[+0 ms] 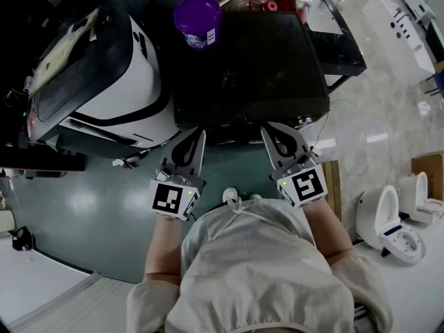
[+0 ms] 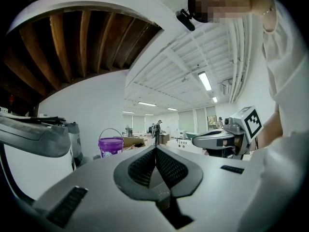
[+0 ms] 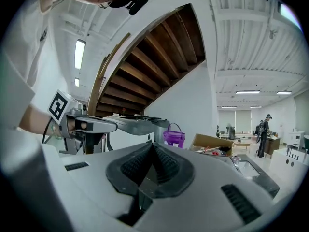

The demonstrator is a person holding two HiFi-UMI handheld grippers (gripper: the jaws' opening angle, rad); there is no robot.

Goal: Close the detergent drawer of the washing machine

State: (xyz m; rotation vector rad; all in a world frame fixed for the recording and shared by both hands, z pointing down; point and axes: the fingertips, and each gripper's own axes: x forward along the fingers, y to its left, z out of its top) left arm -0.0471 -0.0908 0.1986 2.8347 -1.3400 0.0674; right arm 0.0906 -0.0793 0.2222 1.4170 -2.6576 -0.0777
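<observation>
A washing machine with a black top (image 1: 250, 68) stands in front of me in the head view; its front face and detergent drawer are hidden below the top's near edge. My left gripper (image 1: 200, 134) points at that near edge on the left, jaws closed together with nothing held. My right gripper (image 1: 266, 129) points at the same edge on the right, also shut and empty. In the left gripper view the left gripper's (image 2: 155, 149) pads meet at the tip. The right gripper view shows the right gripper's (image 3: 152, 145) pads meeting too.
A purple lidded bucket (image 1: 197, 21) sits on the back of the black top. A white and black appliance (image 1: 104, 82) stands close on the left. White ceramic fixtures (image 1: 388, 220) lie on the floor at the right. A cardboard box (image 3: 212, 143) and people stand farther back.
</observation>
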